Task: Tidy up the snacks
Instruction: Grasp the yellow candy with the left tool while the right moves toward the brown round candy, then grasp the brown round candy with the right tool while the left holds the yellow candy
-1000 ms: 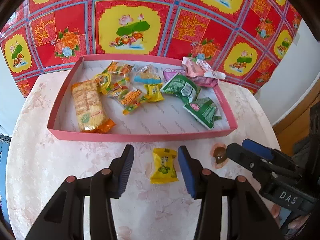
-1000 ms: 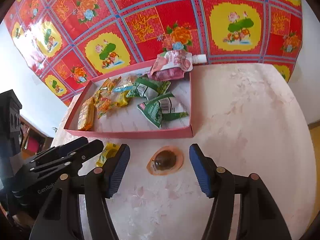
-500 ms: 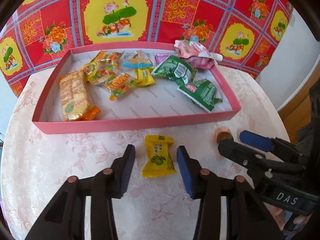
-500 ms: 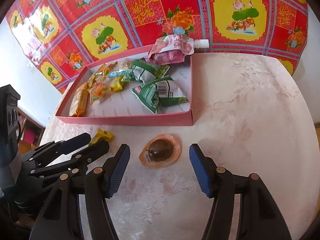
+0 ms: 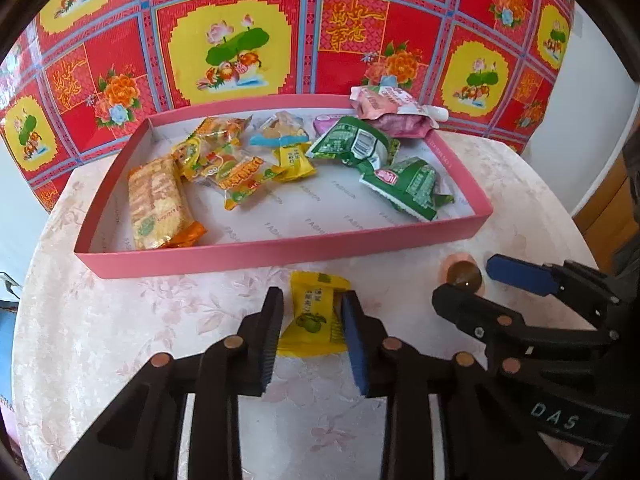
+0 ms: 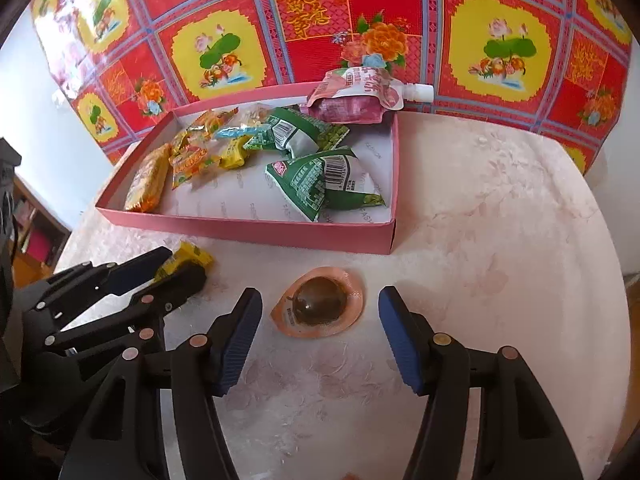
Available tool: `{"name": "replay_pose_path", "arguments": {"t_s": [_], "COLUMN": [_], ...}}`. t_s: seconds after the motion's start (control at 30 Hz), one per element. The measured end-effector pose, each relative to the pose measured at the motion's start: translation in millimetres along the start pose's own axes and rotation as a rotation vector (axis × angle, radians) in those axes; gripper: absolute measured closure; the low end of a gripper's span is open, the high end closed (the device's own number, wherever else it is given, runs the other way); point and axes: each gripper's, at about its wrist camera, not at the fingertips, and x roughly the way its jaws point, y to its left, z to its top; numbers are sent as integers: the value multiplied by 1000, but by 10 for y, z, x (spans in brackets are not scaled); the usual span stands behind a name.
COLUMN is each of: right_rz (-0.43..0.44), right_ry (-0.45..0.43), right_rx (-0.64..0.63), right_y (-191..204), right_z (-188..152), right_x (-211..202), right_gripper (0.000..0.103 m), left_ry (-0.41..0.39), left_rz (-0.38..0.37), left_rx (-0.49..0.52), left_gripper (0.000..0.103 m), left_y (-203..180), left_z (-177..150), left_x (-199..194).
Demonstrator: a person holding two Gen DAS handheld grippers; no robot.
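Observation:
A yellow wrapped candy [image 5: 312,314] lies on the table just in front of the pink tray [image 5: 280,250]. My left gripper [image 5: 311,297] is closing on it, and its pads meet the wrapper's two sides. To the right sits a brown jelly cup with an orange rim [image 6: 320,306]. My right gripper [image 6: 319,294] stands open around the cup, with a gap on each side. The tray holds several snacks: a long biscuit pack [image 5: 158,204], orange and yellow sweets, two green packets [image 5: 408,188] and a pink pouch [image 5: 394,114] on its far corner.
The round table has a pale floral cloth [image 6: 500,240], bare to the right of the tray. A red and yellow patterned sheet [image 5: 312,32] hangs behind it. The two grippers are close together near the table's front edge.
The left gripper has sunk a little toward the yellow candy and its jaws have narrowed onto the wrapper. The right gripper has kept its opening around the jelly cup.

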Motion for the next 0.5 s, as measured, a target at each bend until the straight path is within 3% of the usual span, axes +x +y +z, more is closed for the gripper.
{"name": "replay_pose_path", "arguments": {"t_s": [0.27, 0.5], "right_rz": [-15, -93], "right_ry": [-3, -6], "right_rx": [1, -27], "right_y": [14, 72], "right_z": [7, 16], "right_x": [-8, 7], "right_gripper": [41, 55], "left_ry": [-4, -6], "left_rz": [-10, -26], "left_rx": [-17, -26], "left_gripper": [73, 73], "left_y": [25, 52], "left_z": [7, -2], "left_x": [-1, -3]}}
